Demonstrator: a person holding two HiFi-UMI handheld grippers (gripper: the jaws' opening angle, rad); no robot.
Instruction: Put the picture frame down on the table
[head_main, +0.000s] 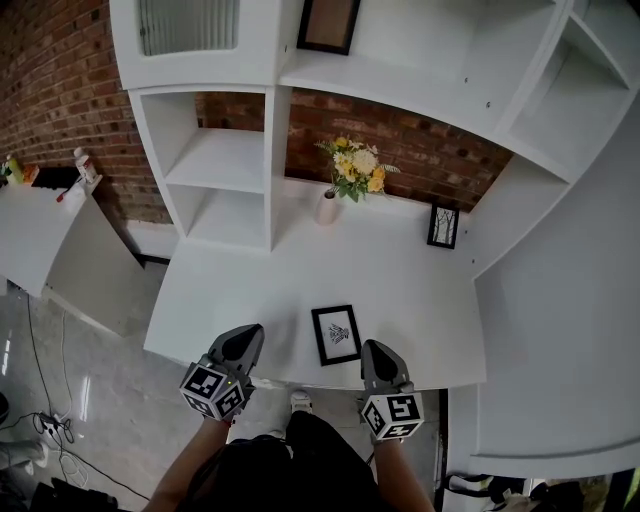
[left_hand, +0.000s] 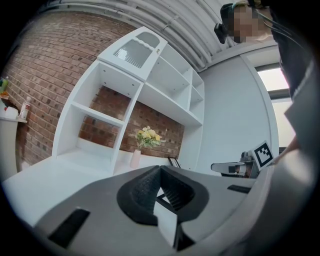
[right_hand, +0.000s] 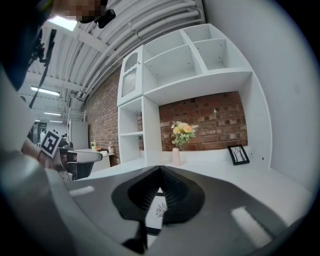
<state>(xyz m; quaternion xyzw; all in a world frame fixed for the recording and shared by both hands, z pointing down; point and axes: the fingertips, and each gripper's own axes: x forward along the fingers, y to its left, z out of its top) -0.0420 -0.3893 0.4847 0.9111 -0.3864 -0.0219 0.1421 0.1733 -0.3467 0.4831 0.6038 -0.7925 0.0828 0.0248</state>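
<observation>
Slivers of the picture frame (head_main: 336, 335) are all that either gripper view gives: a strip of white mat and black border seen through the hollow behind the meeting jaw tips, with the rest covered by the grey jaw bodies. Its print is too small to read from the head view. A second frame (head_main: 329, 25), on the top shelf, is cut off by that view's upper edge, and the person's dark clothing hides what lies below the near edge.

Toward the back edge of the worktop (head_main: 420, 290) stands a vase of yellow flowers (head_main: 340, 185). A small black frame (head_main: 443, 226) stands upright near the back right corner, and white shelves (head_main: 220, 160) rise from the back left corner.

The picture frame lies flat and face up at the middle of the near edge, between the two grippers and touching neither. Its long axis runs from the near edge toward the back edge, the far end leaning slightly left. The left gripper (head_main: 240, 345) sits just to its left and the right gripper (head_main: 377, 355) just to its right — both over the near edge, both with jaws brought together on nothing.
</observation>
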